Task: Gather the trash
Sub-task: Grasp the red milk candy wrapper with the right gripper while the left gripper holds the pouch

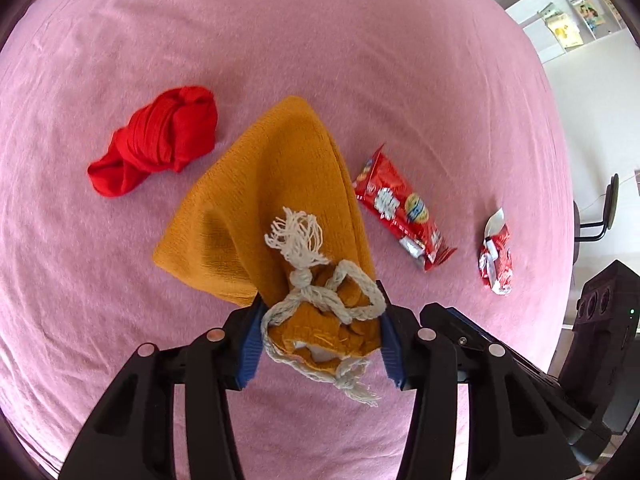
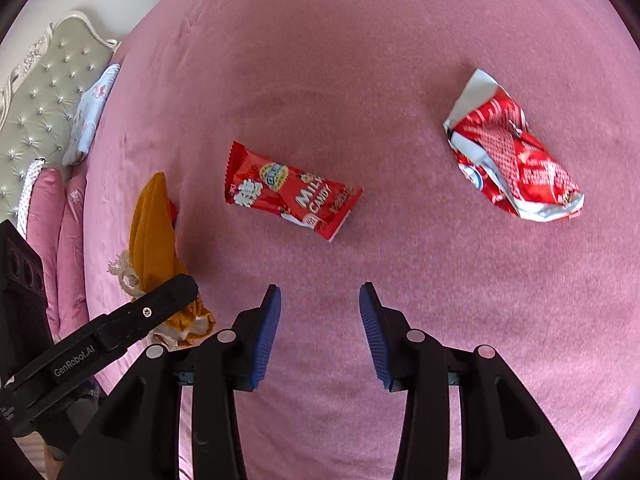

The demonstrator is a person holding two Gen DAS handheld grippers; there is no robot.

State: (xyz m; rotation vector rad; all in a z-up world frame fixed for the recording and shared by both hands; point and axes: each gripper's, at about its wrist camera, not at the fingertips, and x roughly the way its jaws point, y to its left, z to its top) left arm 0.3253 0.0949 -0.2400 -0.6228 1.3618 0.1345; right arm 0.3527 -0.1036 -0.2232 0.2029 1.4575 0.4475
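— Mustard cloth, that's the bag [image 1: 276,200]: my left gripper [image 1: 320,340] is clamped on its gathered mouth, blue pads [image 1: 250,344] pressing either side, with the white drawstring [image 1: 316,280] knotted and frayed over the top.

— And your right one?

— My right gripper [image 2: 320,332] hangs with its jaws apart, nothing between them, over the pink bedspread [image 2: 360,40].

— Where's the trash?

— Two red wrappers. Taking the bag as the marker: the long wrapper [image 2: 288,196] lies flat just to its right, and the crumpled wrapper [image 2: 516,160] lies well beyond that, further right. Both are apart from my grippers.

— Can you read anything?

— In the right wrist view the long one says "MILK CANDY" in white, beside a round blue-and-yellow badge; the other characters are too small for me. The left gripper's arm, seen there, carries "GenRobot.AI". The crumpled one's print is unreadable.

— What does each view add?

— Only the left view shows a red cloth bundle [image 1: 160,140] left of the bag, and shelves [image 1: 572,20] with books. Only the right shows a tufted grey headboard [image 2: 44,92], a floral pillow [image 2: 92,112] and pink pillows [image 2: 52,216] beyond the bag.
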